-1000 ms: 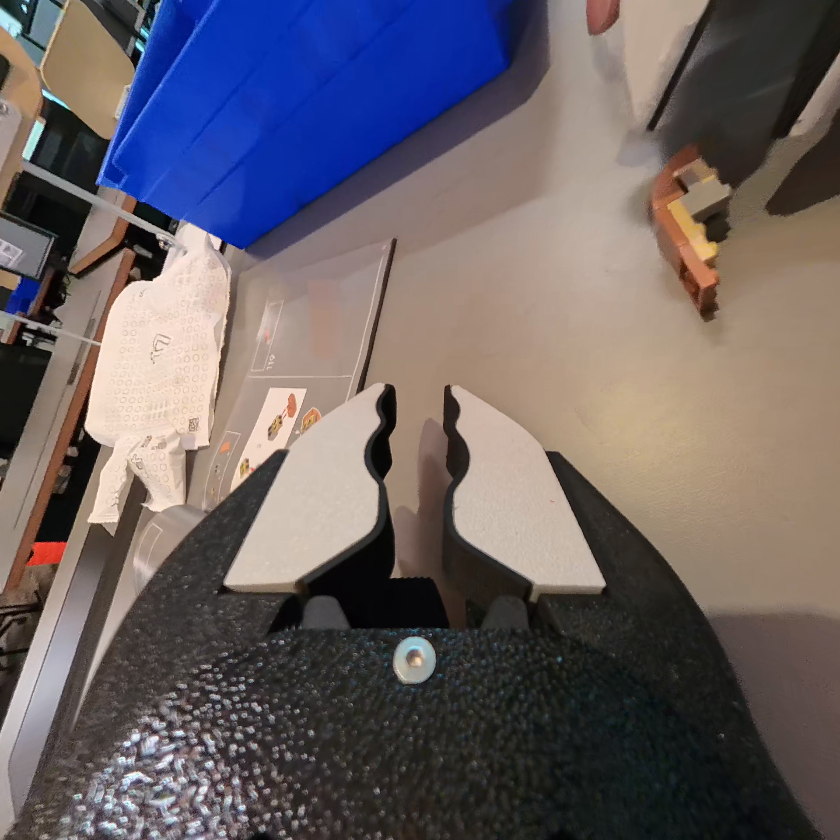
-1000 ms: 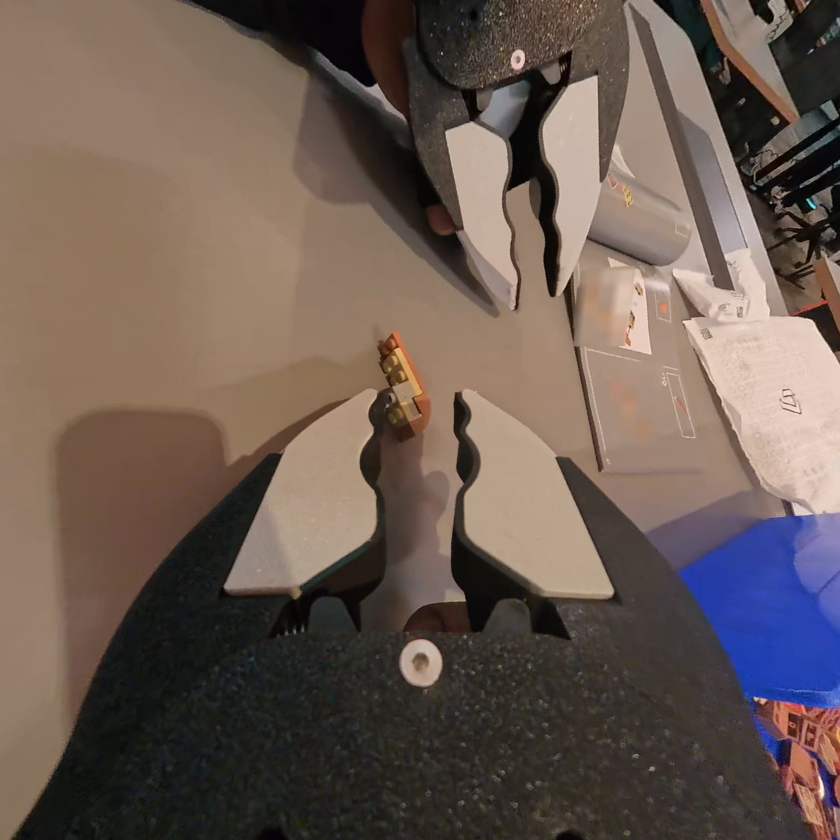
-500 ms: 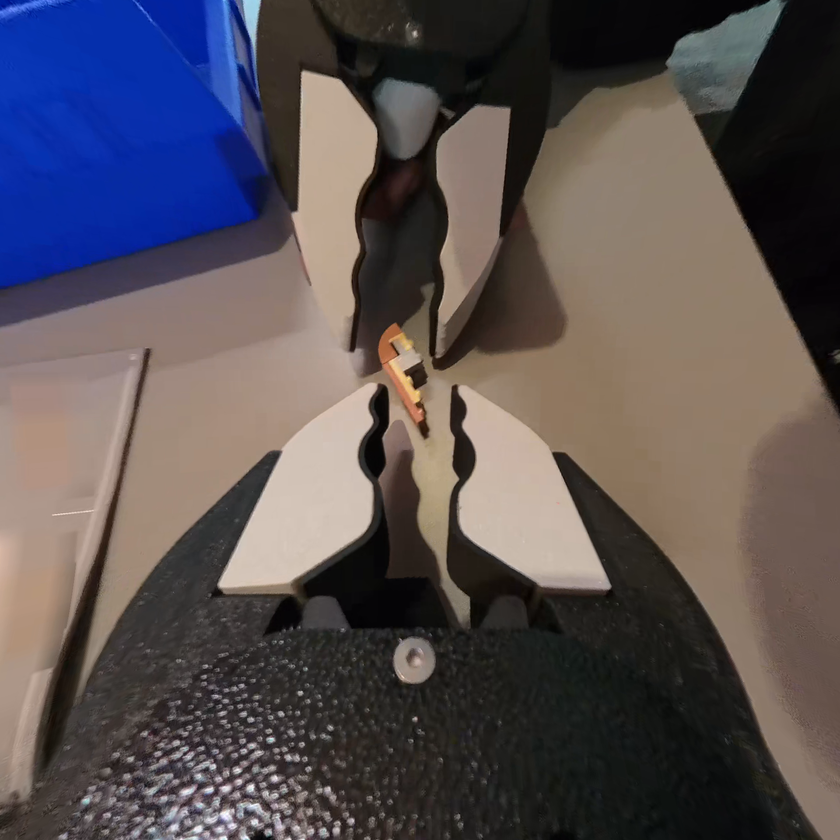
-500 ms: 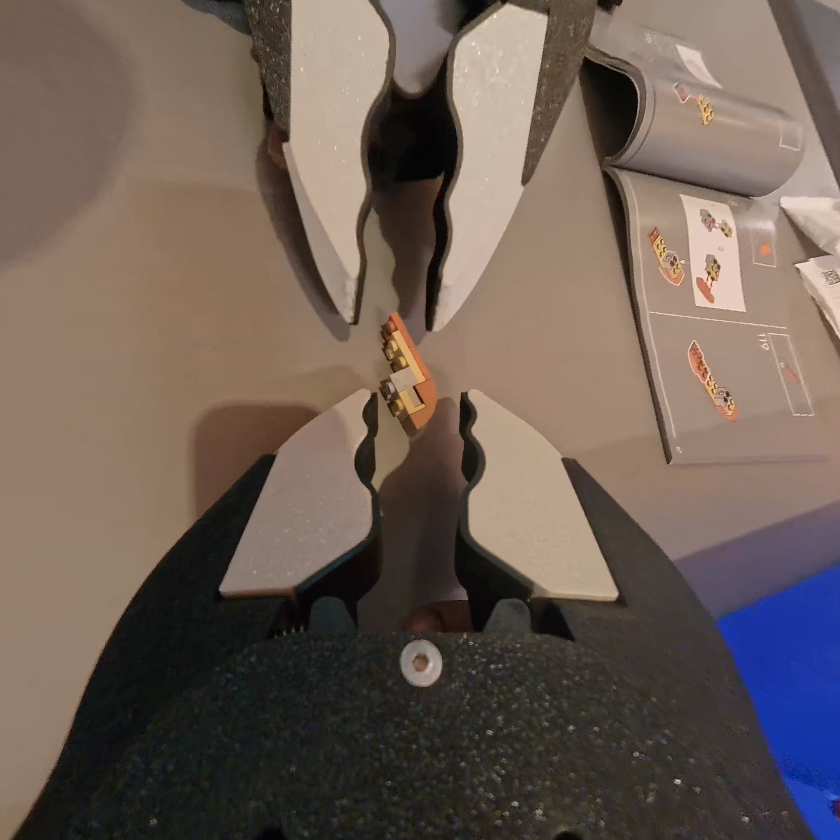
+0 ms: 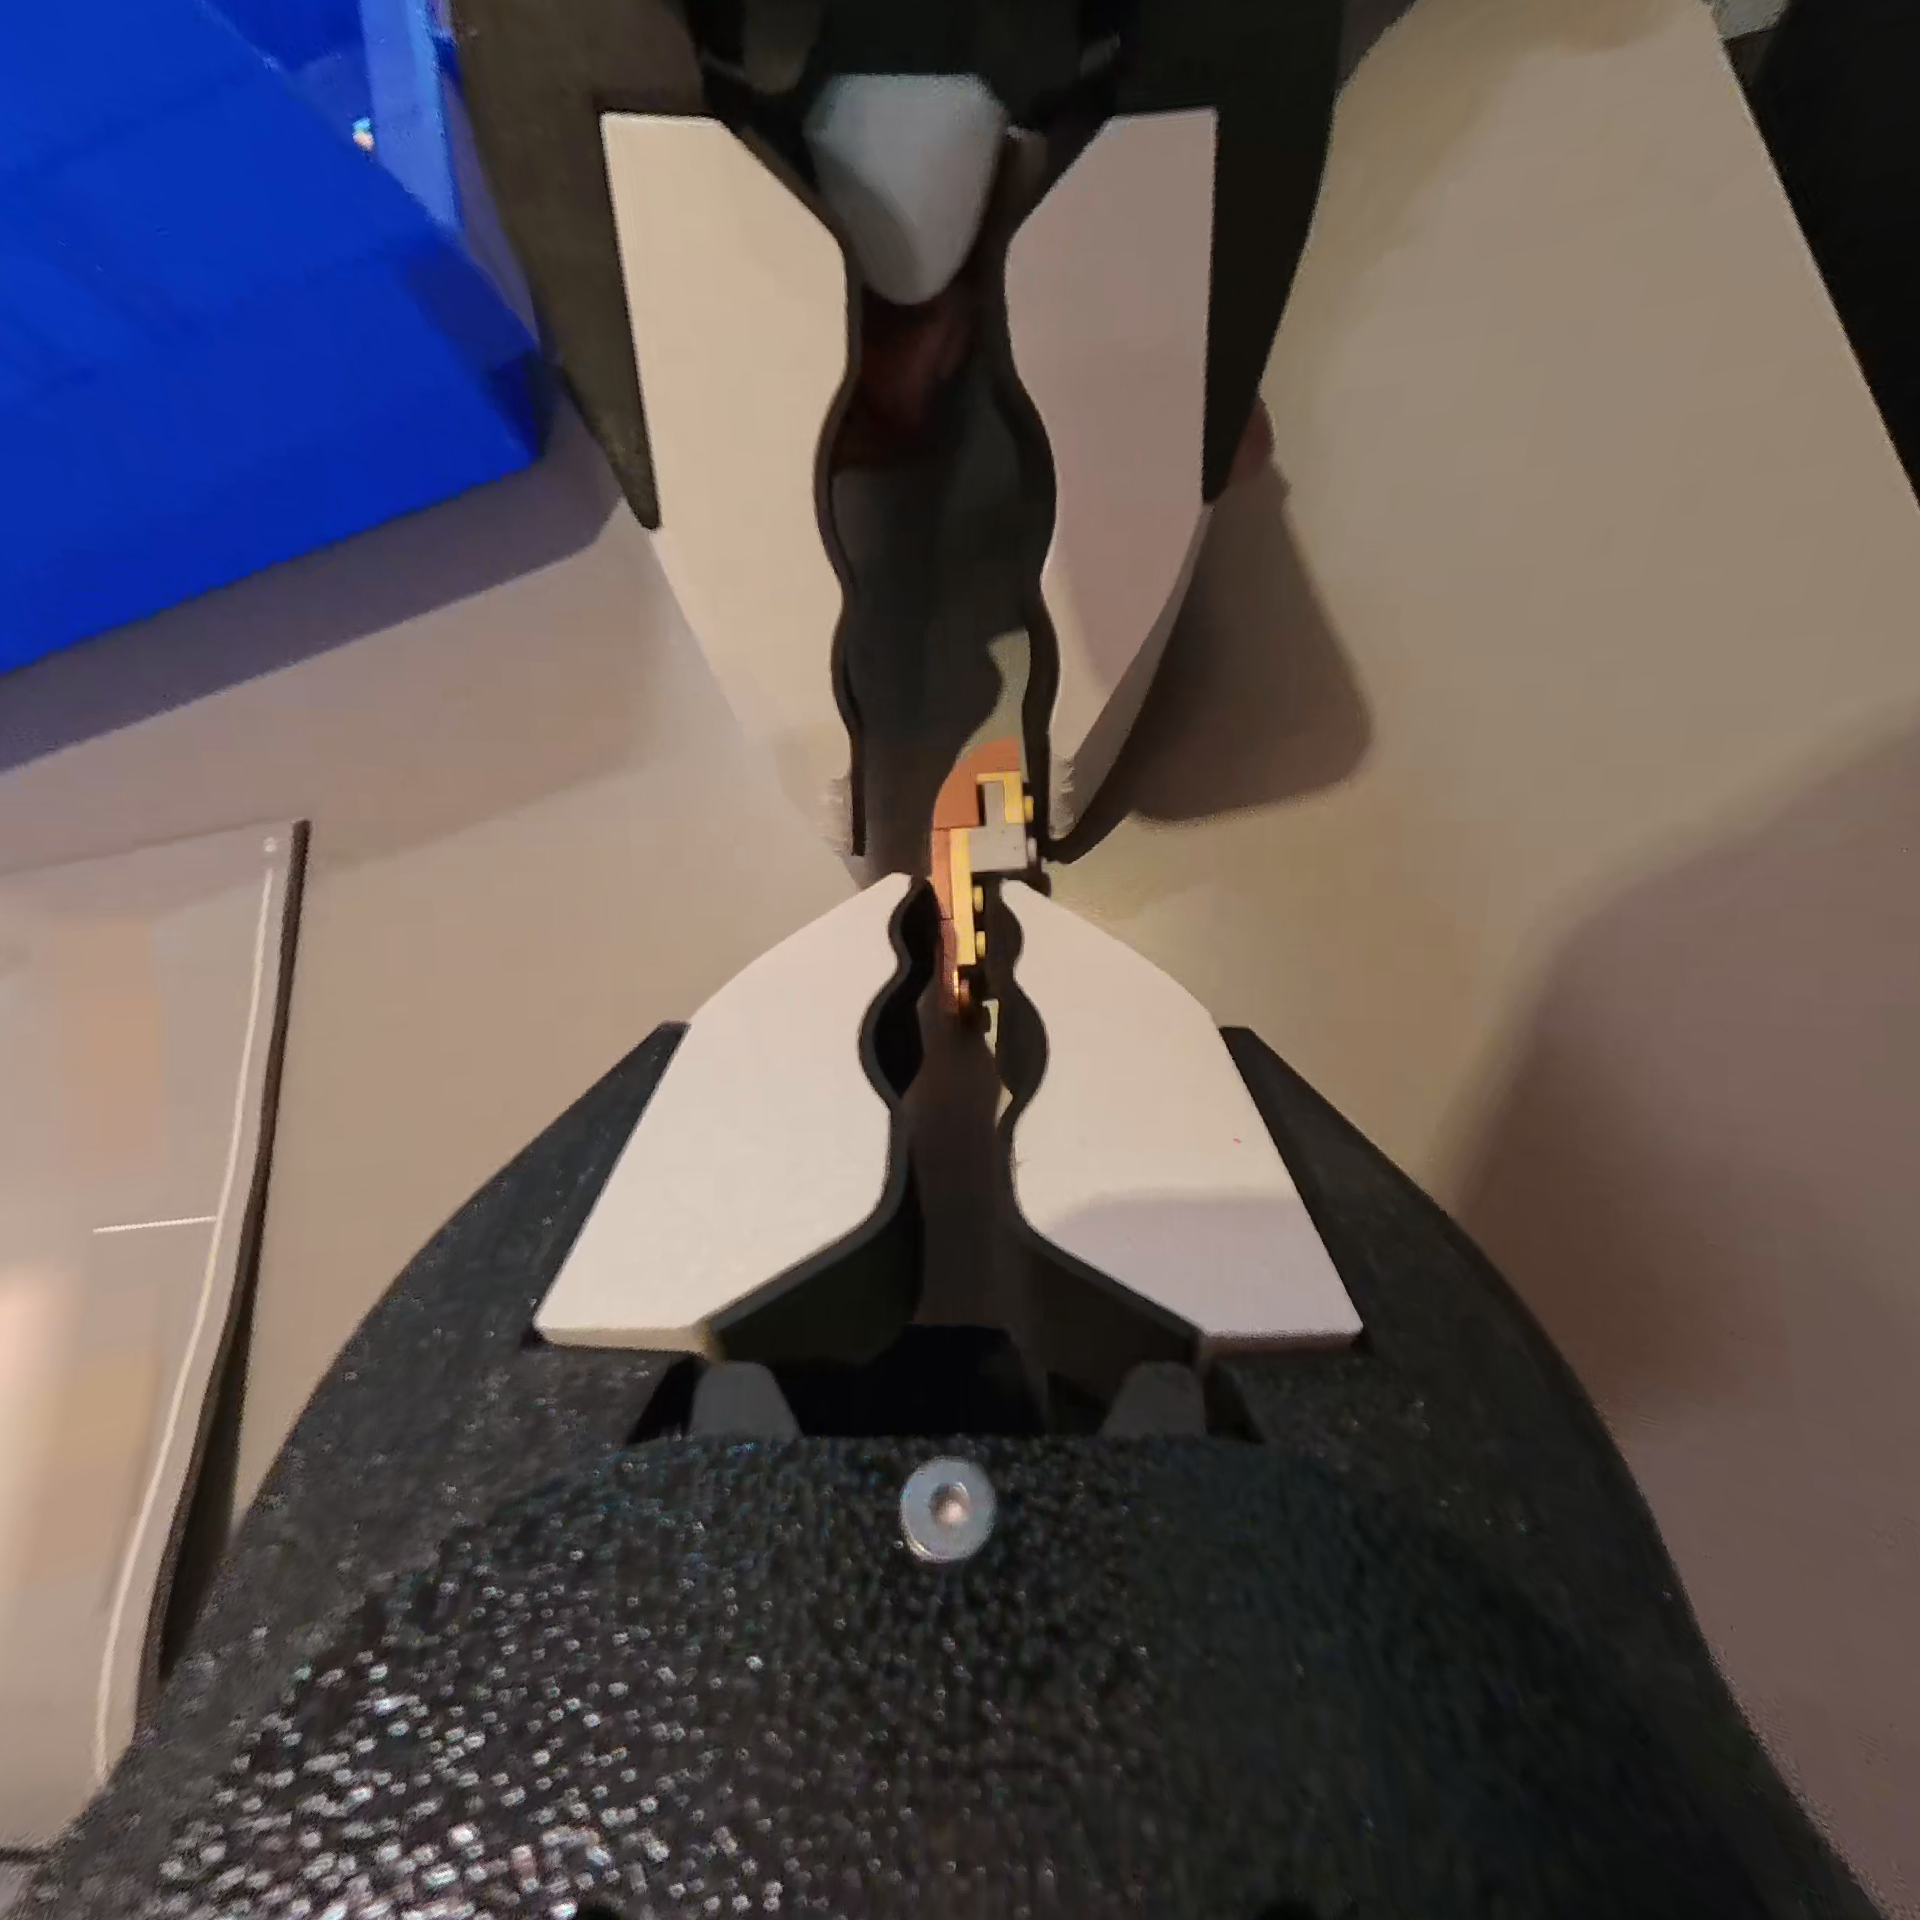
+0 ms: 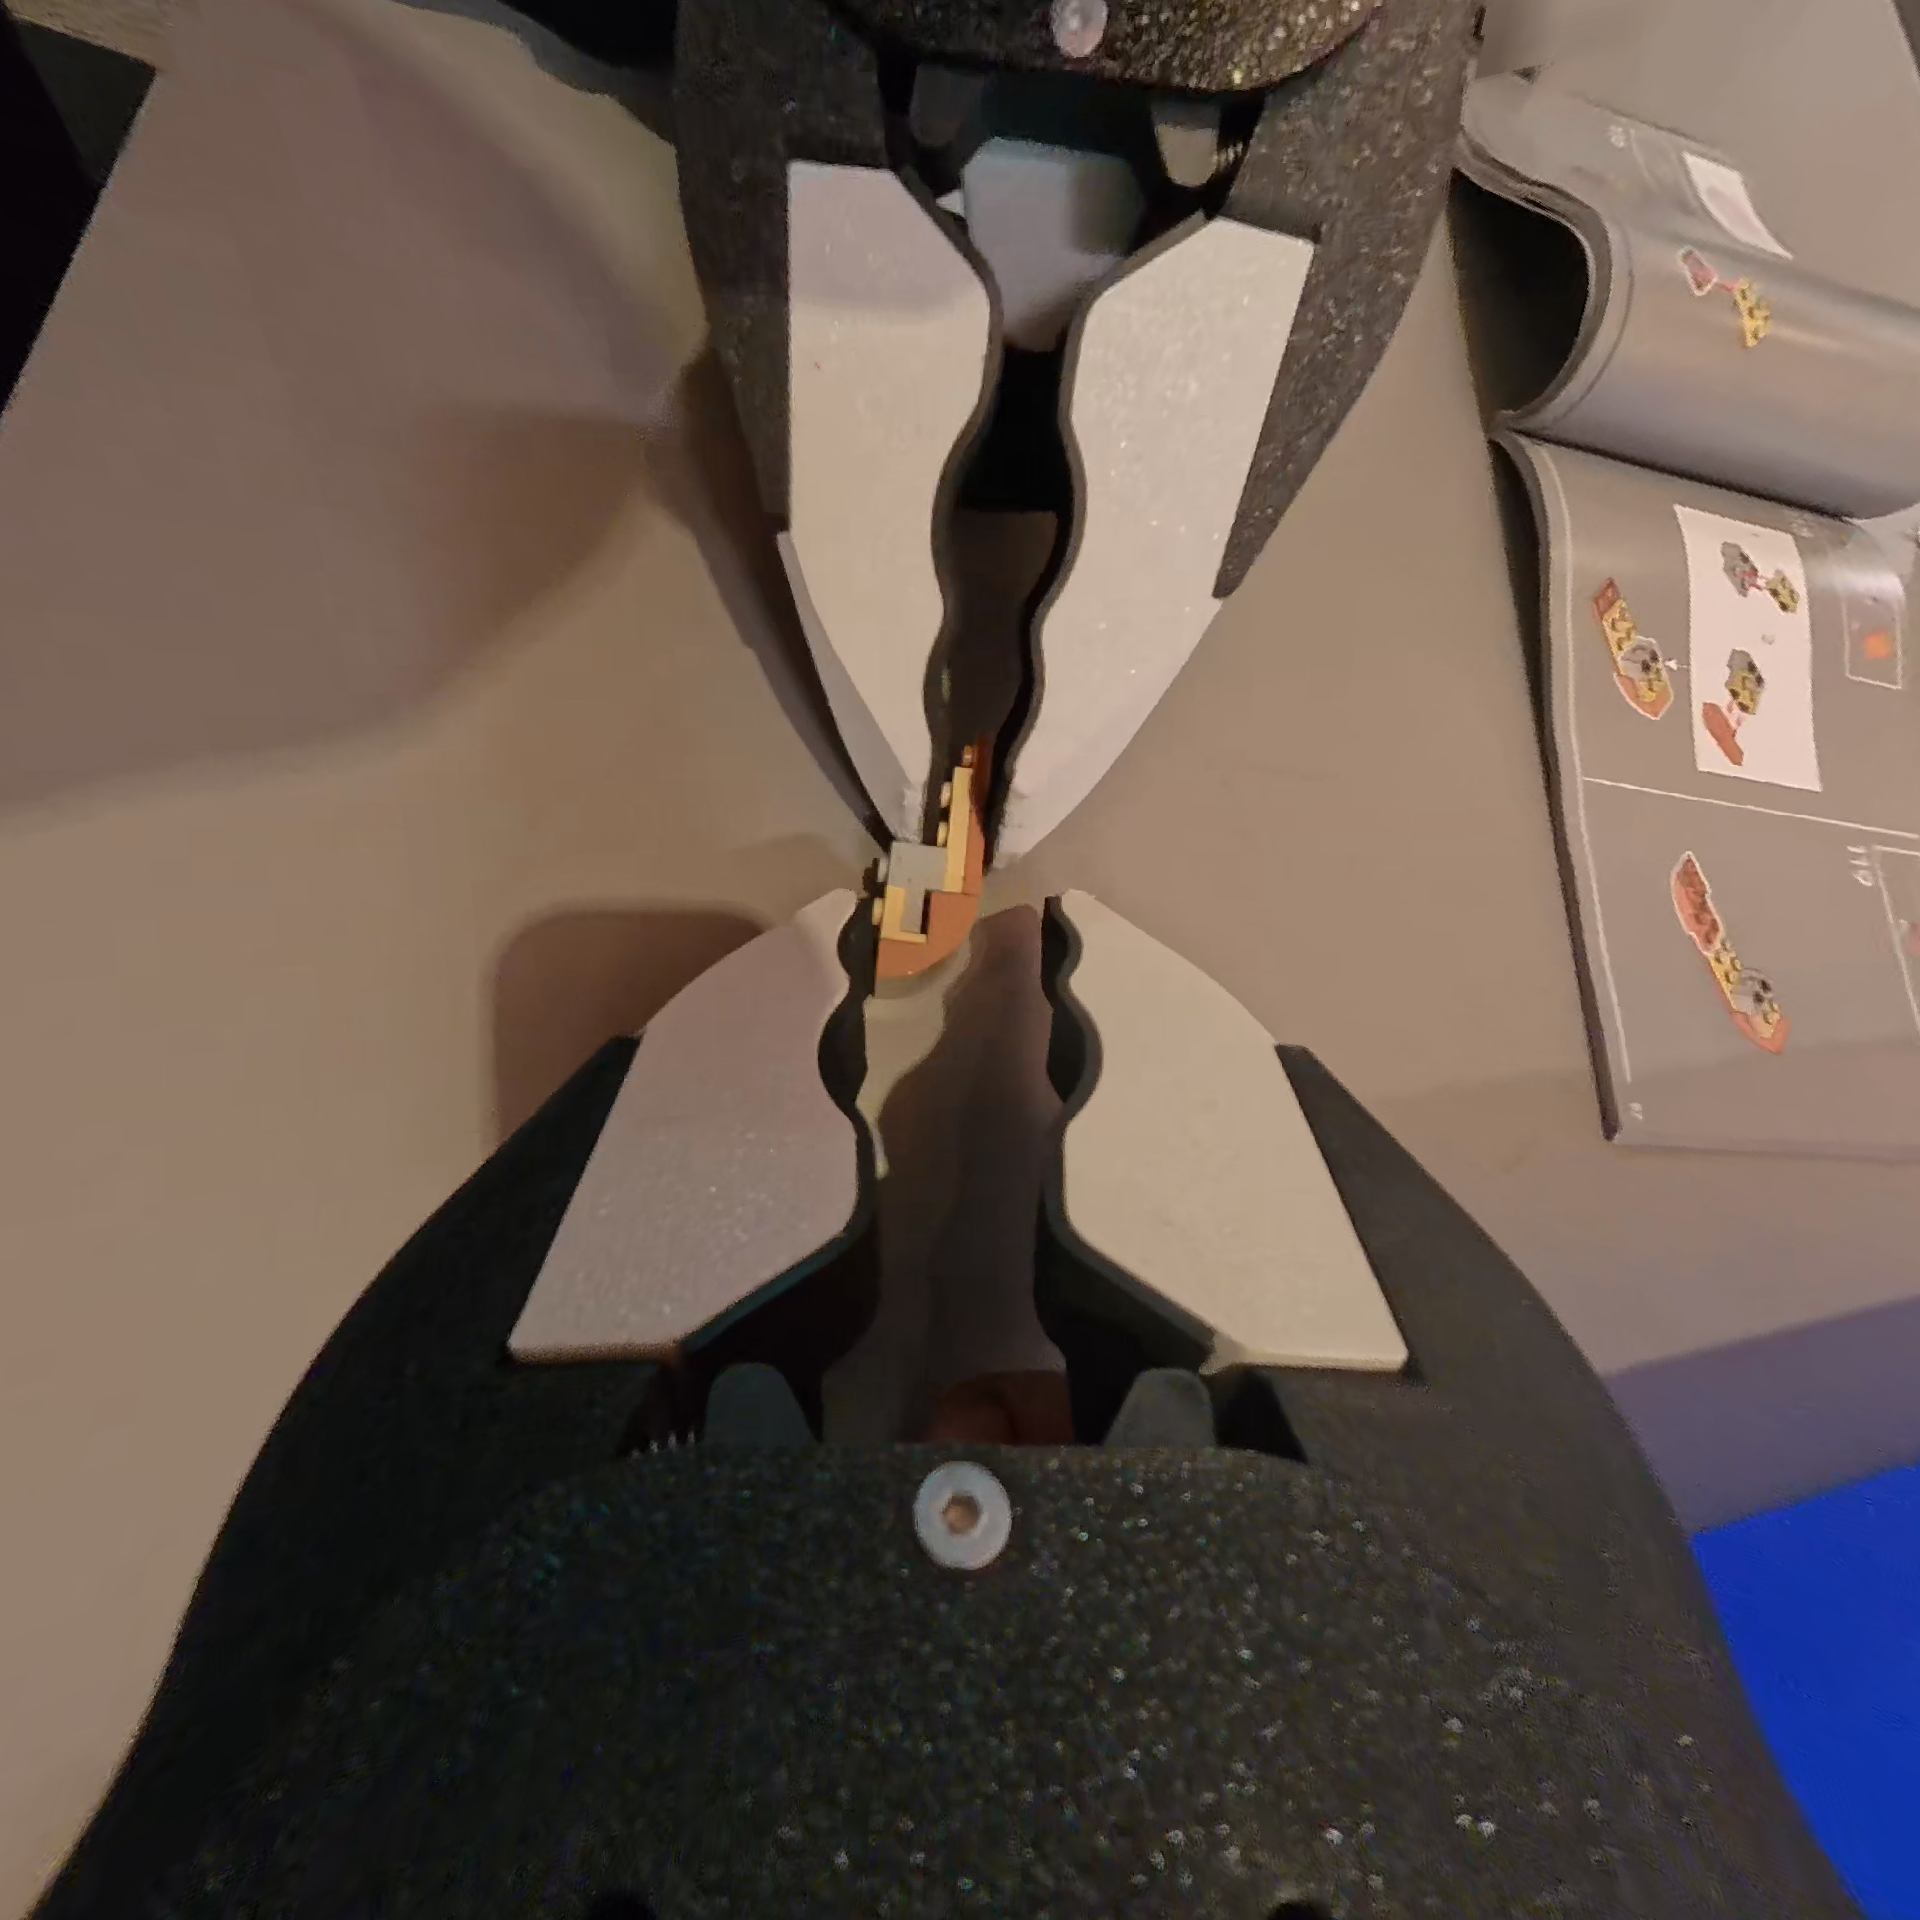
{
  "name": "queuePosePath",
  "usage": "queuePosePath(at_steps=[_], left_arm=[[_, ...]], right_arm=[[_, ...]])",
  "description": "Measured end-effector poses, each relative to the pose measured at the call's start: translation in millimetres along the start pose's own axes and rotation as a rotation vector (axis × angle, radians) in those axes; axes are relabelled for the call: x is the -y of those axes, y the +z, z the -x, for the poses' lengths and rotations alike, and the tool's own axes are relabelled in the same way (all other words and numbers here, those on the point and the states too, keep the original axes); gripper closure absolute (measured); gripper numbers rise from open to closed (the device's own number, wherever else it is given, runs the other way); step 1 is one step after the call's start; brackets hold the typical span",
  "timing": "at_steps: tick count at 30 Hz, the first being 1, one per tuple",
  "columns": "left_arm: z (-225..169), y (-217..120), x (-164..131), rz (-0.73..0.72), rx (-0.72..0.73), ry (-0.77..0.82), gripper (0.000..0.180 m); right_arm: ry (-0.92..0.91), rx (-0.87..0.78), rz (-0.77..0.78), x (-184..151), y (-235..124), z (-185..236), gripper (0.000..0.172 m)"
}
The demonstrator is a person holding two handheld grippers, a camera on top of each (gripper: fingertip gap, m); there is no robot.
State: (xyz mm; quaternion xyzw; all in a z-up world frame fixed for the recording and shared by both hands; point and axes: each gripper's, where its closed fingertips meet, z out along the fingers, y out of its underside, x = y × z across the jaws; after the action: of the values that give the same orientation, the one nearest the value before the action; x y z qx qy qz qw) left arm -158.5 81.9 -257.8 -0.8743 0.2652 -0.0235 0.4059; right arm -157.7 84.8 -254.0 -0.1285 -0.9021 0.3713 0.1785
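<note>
While my left gripper (image 5: 961, 904) pinches the brick model (image 5: 982, 831), narrow:
I should hold it level; my right gripper (image 6: 951, 914) stands wider, one finger (image 6: 831, 935) touching.

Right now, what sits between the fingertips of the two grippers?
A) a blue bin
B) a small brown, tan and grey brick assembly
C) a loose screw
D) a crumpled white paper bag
B: the small brick assembly spans the gap where the left gripper and right gripper face each other; the left gripper's fingers are closed narrowly around one end, the right gripper's stand wider, with only one fingertip against it.
</note>
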Motion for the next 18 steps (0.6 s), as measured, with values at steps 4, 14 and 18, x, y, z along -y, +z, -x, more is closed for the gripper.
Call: queuePosePath(at_steps=[4, 14, 18], left_arm=[[-2.1, -1.1, -0.6, 0.000, -0.012, 0.024, 0.171], [0.1, -1.6, -2.0, 0.026, 0.013, 0.020, 0.171], [0.0, -1.6, -1.9, 0.036, 0.023, 0.021, 0.172]], right_arm=[[-0.024, 0.020, -0.009, 1.9, 0.3, 4.7, 0.143], [-0.055, -0.008, 0.007, 4.8, 4.0, 5.3, 0.153], [-0.035, -0.005, 0.018, 4.2, 4.1, 5.1, 0.154]])
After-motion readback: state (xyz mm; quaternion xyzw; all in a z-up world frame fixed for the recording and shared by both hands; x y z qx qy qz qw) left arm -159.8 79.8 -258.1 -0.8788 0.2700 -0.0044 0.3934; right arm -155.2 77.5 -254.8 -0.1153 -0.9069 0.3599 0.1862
